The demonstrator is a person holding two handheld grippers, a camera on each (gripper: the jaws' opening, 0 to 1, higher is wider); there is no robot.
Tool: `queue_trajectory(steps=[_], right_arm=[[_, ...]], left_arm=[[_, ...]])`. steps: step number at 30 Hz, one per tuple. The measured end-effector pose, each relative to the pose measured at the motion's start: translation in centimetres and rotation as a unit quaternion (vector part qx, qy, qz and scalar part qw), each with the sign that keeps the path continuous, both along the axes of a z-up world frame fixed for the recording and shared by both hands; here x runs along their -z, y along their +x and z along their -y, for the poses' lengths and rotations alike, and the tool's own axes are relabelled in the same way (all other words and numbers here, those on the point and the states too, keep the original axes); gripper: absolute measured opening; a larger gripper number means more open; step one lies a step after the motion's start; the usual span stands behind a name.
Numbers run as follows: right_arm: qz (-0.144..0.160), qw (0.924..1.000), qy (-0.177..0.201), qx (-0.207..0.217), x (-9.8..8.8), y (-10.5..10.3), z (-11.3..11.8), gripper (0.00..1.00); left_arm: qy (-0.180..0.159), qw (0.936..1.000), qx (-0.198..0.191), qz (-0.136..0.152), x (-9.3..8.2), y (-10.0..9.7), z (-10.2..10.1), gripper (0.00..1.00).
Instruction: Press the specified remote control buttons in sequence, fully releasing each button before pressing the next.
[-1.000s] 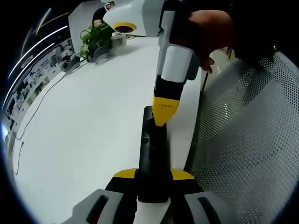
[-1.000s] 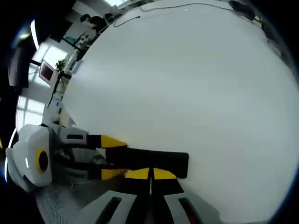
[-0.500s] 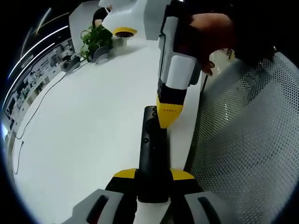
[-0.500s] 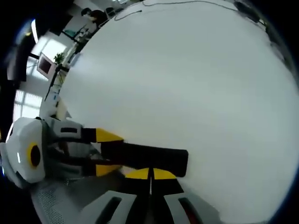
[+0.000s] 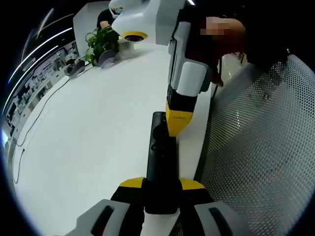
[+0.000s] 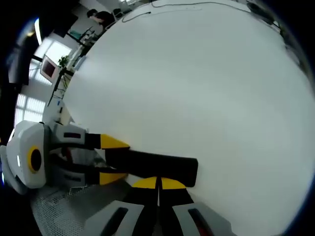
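A: Non-task stuff, quick?
B: White table [image 5: 88,137], big and bare, also in the right gripper view [image 6: 197,83]. Green potted plant [image 5: 101,42] at its far end, grey round object just beside it.
A: Cables?
B: Thin cable [image 5: 37,120] along the far edge. Perforated grey mesh chair [image 5: 261,147] beside the table.

- The yellow tip of the right gripper [image 5: 177,125], seen in the left gripper view, carries a short line of small dark print; it is too small and blurred to read.
- The black remote control [image 5: 160,162] shows round button marks in the left gripper view, but no legible label or number.
- In the right gripper view, no writing can be made out on the remote control [image 6: 157,164] or on the left gripper [image 6: 110,160].
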State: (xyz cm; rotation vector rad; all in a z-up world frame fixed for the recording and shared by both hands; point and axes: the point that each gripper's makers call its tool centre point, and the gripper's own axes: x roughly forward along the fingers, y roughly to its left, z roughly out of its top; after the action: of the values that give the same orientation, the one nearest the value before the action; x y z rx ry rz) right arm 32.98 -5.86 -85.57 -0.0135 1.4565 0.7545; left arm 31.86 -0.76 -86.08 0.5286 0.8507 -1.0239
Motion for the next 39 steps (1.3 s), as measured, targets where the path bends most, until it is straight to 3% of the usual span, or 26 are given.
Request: queue_trajectory(steps=[6, 10, 15, 20, 28, 39], right_arm=[[0.009, 0.9996, -0.011, -0.026, -0.1, 0.0, -0.1, 0.0], [-0.026, 0.9995, 0.004, 0.02, -0.2, 0.0, -0.1, 0.0], [-0.029, 0.9995, -0.009, 0.01, -0.2, -0.1, 0.0, 0.0], [-0.005, 0.9997, -0.023, -0.008, -0.3, 0.2, 0.2, 0.0], [0.018, 0.9998, -0.009, -0.004, -0.5, 1.0, -0.3, 0.0], [0.054, 0.9974, -0.019, -0.044, -0.3, 0.9, -0.9, 0.0]], left_arm=[[-0.002, 1.0, 0.004, 0.001, 0.0, 0.0, 0.1, 0.25], [-0.003, 1.0, 0.006, 0.001, 0.0, 0.0, 0.1, 0.25], [-0.003, 1.0, 0.009, 0.001, -0.1, 0.0, 0.1, 0.25], [0.002, 0.9999, 0.012, 0.0, 0.0, 0.0, 0.2, 0.25], [0.003, 1.0, 0.009, -0.001, 0.0, 0.0, 0.2, 0.25], [0.009, 0.9999, 0.01, -0.002, 0.0, -0.1, 0.0, 0.25]])
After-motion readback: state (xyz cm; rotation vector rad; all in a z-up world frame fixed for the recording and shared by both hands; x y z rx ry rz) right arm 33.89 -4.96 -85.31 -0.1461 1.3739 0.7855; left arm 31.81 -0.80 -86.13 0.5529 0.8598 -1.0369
